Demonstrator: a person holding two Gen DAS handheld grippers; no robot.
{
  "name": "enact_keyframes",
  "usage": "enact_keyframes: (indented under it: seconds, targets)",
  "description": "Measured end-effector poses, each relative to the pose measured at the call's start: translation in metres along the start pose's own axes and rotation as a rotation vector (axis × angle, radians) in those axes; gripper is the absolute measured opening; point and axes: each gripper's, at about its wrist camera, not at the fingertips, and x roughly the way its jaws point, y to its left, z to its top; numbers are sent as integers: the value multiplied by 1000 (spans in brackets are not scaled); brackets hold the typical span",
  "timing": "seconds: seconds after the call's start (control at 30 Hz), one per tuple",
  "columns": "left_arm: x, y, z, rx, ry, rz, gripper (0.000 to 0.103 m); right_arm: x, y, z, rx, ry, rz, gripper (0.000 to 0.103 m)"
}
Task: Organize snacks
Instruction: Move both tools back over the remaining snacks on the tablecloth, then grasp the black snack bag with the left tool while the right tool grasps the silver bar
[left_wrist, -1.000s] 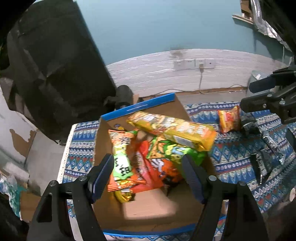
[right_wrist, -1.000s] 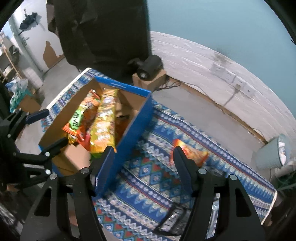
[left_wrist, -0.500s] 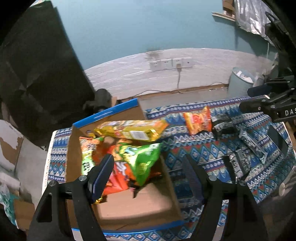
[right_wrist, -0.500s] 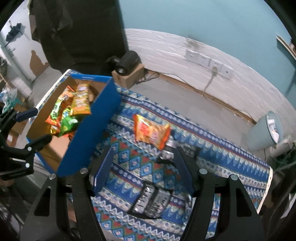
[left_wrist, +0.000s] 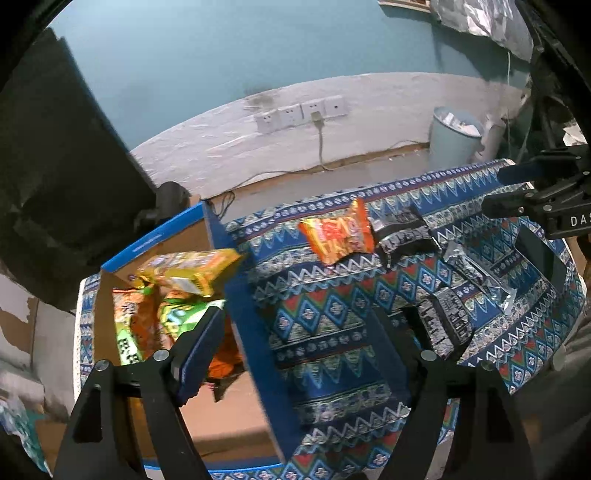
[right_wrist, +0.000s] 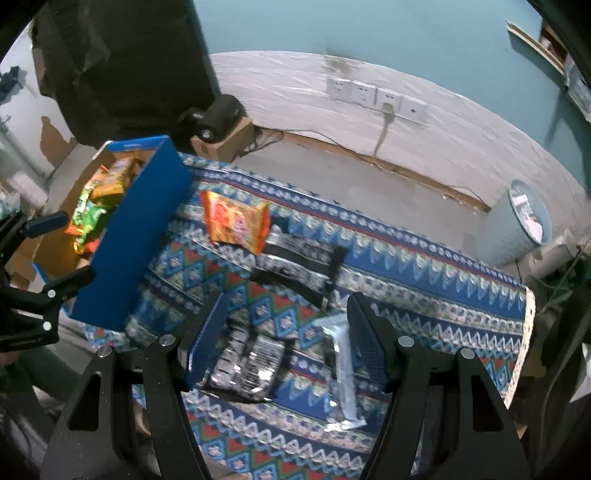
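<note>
- Your cardboard box (left_wrist: 255, 354), blue on the outside, sits at the left end of the patterned cloth (left_wrist: 332, 332); it holds a yellow packet (left_wrist: 188, 271) lying on top of green and orange snack bags (left_wrist: 177, 317).
- An orange snack bag (right_wrist: 236, 221) lies on the cloth just right of the box, with three black-and-silver packets (right_wrist: 295, 266) beyond it.
- Your left gripper (left_wrist: 299, 343) has just been opening; its fingers stand wide and empty, straddling the box's right wall.
- Your right gripper (right_wrist: 286, 343) hangs wide and empty above two of those packets.

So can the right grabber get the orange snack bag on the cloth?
Probably yes. The right gripper is open and empty, and the orange snack bag lies uncovered ahead on the patterned cloth, with black-and-silver packets nearer.
</note>
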Motion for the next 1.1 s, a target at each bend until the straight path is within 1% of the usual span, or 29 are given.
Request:
enact_keyframes:
  seconds: [0.2, 0.3, 0.5, 0.7, 0.73, 0.77, 0.87, 0.97, 1.1]
  targets:
    - [24, -27, 2, 20, 64, -23, 80, 17, -28, -16, 34, 44, -17, 68]
    - [37, -40, 2, 24, 99, -36, 80, 31, -40, -24, 41, 70, -28, 68]
    - [60, -63, 0, 50, 144, -44, 80, 64, -56, -38, 46, 127, -39, 68]
    - [82, -75, -2, 47, 196, -68, 81, 100, -61, -57, 40, 198, -27, 68]
    - [86, -77, -2, 41, 204, -73, 81, 104, -61, -58, 49, 177, 7, 68]
    - [88, -78, -2, 38, 208, -77, 81, 111, -59, -61, 44, 191, 15, 68]
    - [97, -82, -5, 27, 221, -85, 81, 124, -56, -68, 19, 218, 12, 68]
    - [106, -88, -9, 39, 240, -90, 81, 135, -56, -75, 14, 237, 16, 68]
    - [114, -94, -9, 43, 249, -100, 81, 145, -56, -80, 4, 246, 1, 68]
